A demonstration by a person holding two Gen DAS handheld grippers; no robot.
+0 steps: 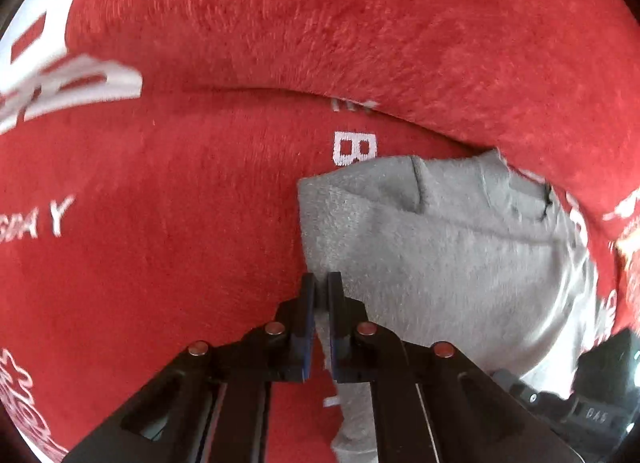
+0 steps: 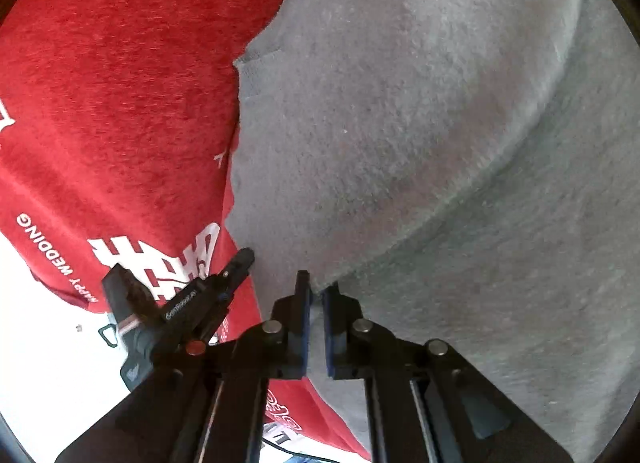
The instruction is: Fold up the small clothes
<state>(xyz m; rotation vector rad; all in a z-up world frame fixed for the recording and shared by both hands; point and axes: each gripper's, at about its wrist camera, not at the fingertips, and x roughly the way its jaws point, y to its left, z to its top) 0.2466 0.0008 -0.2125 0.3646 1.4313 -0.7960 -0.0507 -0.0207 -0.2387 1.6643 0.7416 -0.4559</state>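
Left tool (image 1: 321, 283), "HAPPY WEDDING" (image 2: 60, 259) apparently

Red plush cloth (image 1: 280, 23) with white lettering spread as the carrying surface, a raised fold across it in the left wrist view, grey knit garment (image 2: 400, 123) lying directly on it, white surface (image 2: 48, 343) showing beyond the cloth's edge
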